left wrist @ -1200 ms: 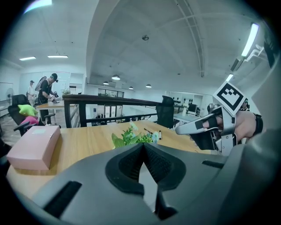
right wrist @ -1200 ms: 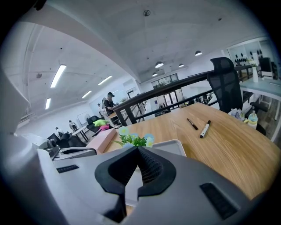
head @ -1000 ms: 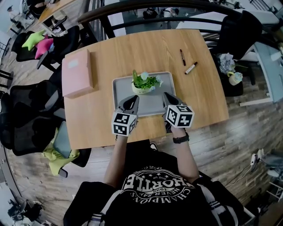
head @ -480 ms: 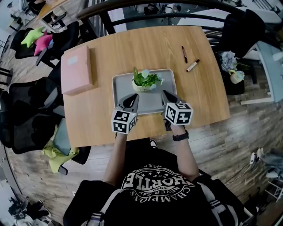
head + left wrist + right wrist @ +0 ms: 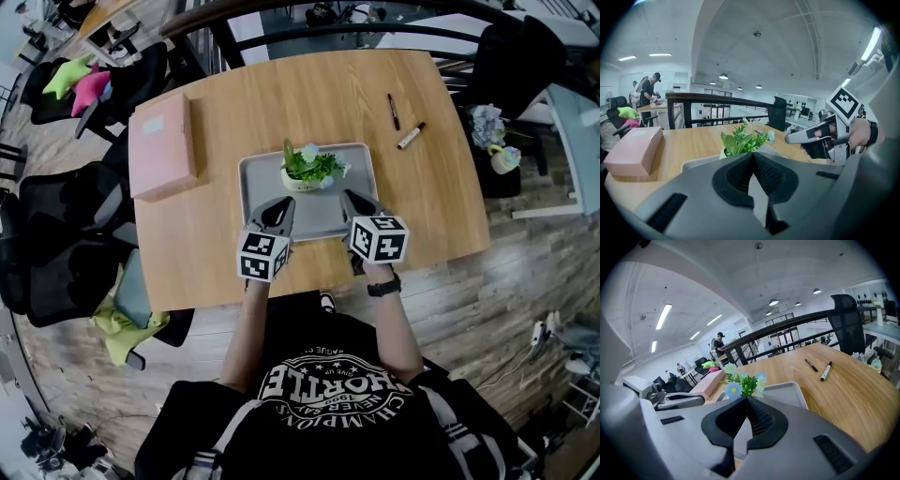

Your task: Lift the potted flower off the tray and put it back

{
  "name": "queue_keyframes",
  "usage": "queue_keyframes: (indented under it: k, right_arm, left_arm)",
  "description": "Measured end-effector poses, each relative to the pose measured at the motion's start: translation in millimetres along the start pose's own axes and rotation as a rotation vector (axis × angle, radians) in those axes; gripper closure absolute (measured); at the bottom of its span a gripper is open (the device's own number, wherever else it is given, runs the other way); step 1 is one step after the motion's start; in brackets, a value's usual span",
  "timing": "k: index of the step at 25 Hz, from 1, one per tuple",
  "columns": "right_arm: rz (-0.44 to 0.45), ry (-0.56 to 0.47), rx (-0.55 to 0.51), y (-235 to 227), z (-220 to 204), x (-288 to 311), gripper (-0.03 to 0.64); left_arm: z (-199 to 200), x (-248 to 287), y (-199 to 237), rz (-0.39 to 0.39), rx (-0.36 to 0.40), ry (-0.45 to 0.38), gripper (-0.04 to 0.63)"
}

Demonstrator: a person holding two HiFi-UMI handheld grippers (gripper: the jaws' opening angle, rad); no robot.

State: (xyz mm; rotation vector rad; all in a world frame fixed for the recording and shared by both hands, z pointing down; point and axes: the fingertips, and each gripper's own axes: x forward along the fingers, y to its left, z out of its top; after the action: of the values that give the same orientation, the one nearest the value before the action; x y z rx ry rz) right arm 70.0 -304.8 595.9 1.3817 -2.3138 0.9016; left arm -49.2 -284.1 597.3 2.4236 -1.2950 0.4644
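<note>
Head view: one wooden tabletop (image 5: 234, 103) fills the middle of the frame. On it: one grey tray (image 5: 323, 214), one potted flower (image 5: 307, 171), one pink box (image 5: 164, 145), two writing tools. The potted flower stands upright inside the tray, against its upper edge, roughly centred left to right; pale pot, green leaves, a few light blue blossoms. The pink box lies flat at the left of the tray, well apart from it. At upper right lie a dark pen (image 5: 394, 111) and a white marker (image 5: 410, 136), near each other but not touching. Two grippers, one per hand, both over the tray's lower edge. The left gripper (image 5: 278, 206) sits at lower left of the flower, the right gripper (image 5: 350, 199) at lower right; neither touches the pot. Left gripper view: fingers clenched together, nothing between them; flower and tray rim show just beyond the tips. Right gripper view: fingers likewise clenched on nothing, with the flower beyond them at centre left and both writing tools at the right. One wristwatch (image 5: 382, 288) on the right wrist.
</note>
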Motion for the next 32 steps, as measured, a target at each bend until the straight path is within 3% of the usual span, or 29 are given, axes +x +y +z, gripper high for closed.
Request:
queue_keyframes:
  k: [14, 29, 32]
  right_arm:
    - [0.1, 0.006, -0.069, 10, -10, 24, 0.566]
    - [0.125, 0.055, -0.186, 0, -30, 59, 0.458]
    - [0.124, 0.066, -0.208, -5, -35, 66, 0.402]
  left_arm:
    - [-20, 16, 16, -0.02, -0.026, 0.044, 0.578]
    - [-51, 32, 27, -0.052, -0.033, 0.102, 0.506]
    - [-55, 38, 30, -0.061, -0.009, 0.115, 0.483]
